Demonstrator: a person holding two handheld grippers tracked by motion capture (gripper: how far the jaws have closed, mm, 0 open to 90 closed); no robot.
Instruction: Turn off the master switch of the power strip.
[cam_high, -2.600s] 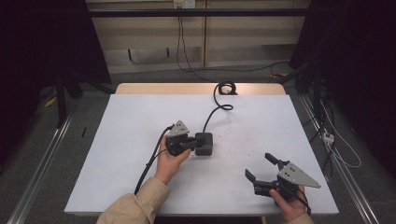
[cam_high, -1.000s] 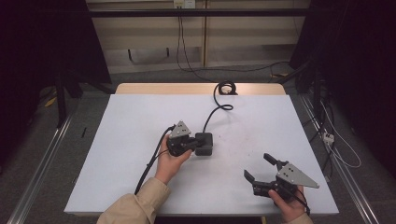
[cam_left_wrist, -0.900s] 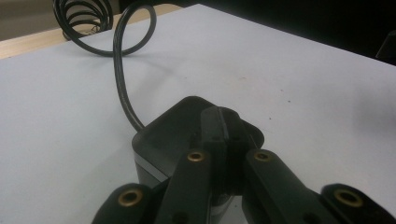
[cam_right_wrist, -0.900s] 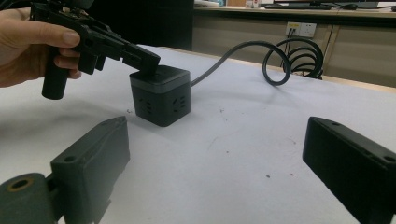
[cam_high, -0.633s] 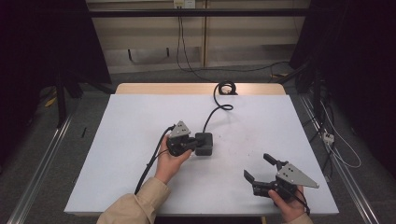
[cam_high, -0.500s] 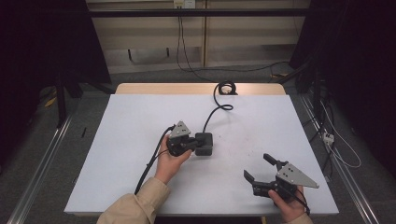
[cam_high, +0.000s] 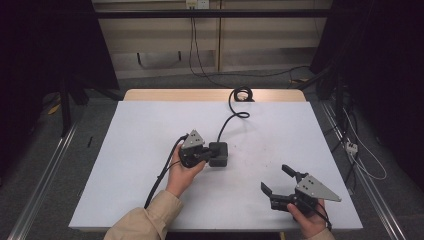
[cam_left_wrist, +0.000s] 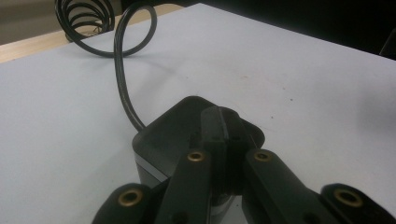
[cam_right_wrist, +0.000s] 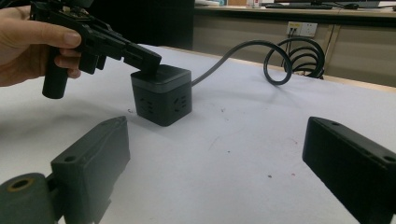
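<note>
On top of the black socket cube (cam_high: 218, 153) mid-table, the left gripper (cam_high: 202, 152) presses its clenched jaws, while the right gripper (cam_high: 280, 183), spread wide, sits well apart nearer the person.

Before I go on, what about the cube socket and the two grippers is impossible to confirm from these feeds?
- Cube socket: its far faces are turned away in the right gripper view; in the left gripper view the closed jaws cover its top.
- Left gripper: jaws together on the cube's top; pressing or just touching, cannot tell.
- Cable: its coil runs to the table's far edge; its plug end isn't visible.
- Right gripper: open; its jaw tips are cut off by the frame edges in the right gripper view.
</note>
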